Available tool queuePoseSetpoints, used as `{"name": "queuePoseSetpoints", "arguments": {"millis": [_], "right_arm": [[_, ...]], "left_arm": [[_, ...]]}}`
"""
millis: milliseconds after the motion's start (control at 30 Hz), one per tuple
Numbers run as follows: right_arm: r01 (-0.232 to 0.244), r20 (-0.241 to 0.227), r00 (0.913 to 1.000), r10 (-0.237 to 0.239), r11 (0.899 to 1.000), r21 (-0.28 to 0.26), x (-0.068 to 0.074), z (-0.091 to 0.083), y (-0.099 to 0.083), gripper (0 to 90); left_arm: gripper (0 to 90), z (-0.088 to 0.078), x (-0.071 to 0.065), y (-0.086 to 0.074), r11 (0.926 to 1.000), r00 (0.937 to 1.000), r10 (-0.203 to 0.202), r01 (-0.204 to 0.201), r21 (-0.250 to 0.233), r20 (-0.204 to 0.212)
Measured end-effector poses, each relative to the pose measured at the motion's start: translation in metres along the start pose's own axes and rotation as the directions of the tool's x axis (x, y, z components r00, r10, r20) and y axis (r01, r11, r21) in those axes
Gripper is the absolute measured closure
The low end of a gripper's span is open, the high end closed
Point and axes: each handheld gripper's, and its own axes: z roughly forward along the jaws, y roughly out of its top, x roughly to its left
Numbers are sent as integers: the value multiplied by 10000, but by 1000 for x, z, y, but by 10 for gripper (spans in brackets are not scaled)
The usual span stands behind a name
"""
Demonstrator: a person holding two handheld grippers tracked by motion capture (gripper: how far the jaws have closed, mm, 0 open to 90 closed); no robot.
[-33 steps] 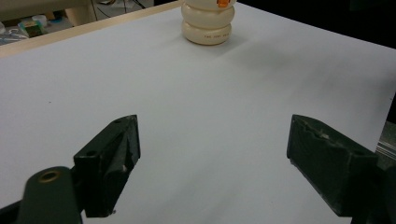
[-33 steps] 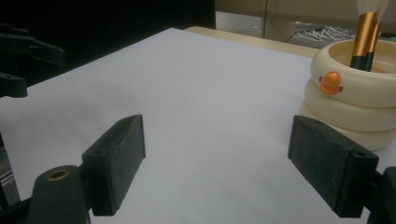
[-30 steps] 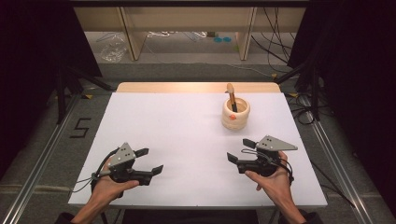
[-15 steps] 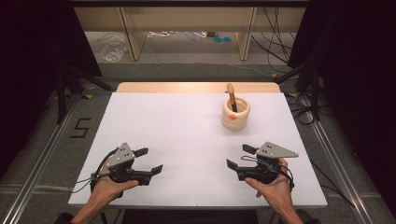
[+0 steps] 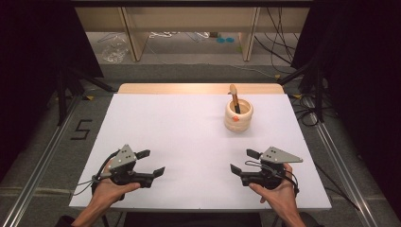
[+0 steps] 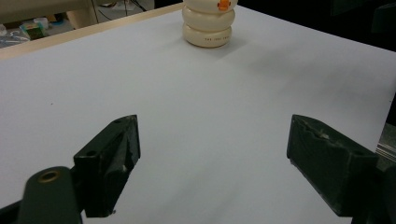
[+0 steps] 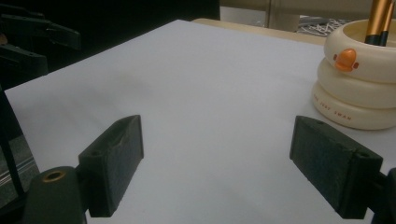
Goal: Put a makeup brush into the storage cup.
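A cream ring-stacked holder (image 5: 238,117) with an orange duck beak stands upright at the table's back right, with a golden-handled stick (image 5: 233,96) leaning in it. My left gripper (image 5: 152,162) rests open near the front left edge, nothing between its jaws. My right gripper (image 5: 242,161) rests open near the front right, also holding nothing. The left gripper view has the holder (image 6: 208,27) far ahead beyond the open left gripper (image 6: 212,163). In the right gripper view the holder (image 7: 362,88) stands close on the right, past the open right gripper (image 7: 215,163), with the stick's handle (image 7: 379,21) rising from it.
The white table (image 5: 179,137) has a wooden strip along its far edge. Beyond it stand shelf legs (image 5: 249,33), with cables on the floor. Metal rails (image 5: 42,156) run along both sides of the table.
My right gripper has drawn back a little toward the front edge of the table. The left gripper has barely moved. Both stay open.
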Motion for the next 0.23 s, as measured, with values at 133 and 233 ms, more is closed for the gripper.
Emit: {"name": "queuePoseSetpoints", "arguments": {"millis": [133, 233], "right_arm": [[-28, -54, 10000, 28, 10000, -60, -1, 0, 0, 184], [-44, 23, 10000, 45, 10000, -26, -1, -1, 0, 183]], "left_arm": [[173, 0, 0, 0, 10000, 10000, -14, 14, -34, 31], [173, 0, 0, 0, 10000, 10000, -15, 15, -40, 13]]}}
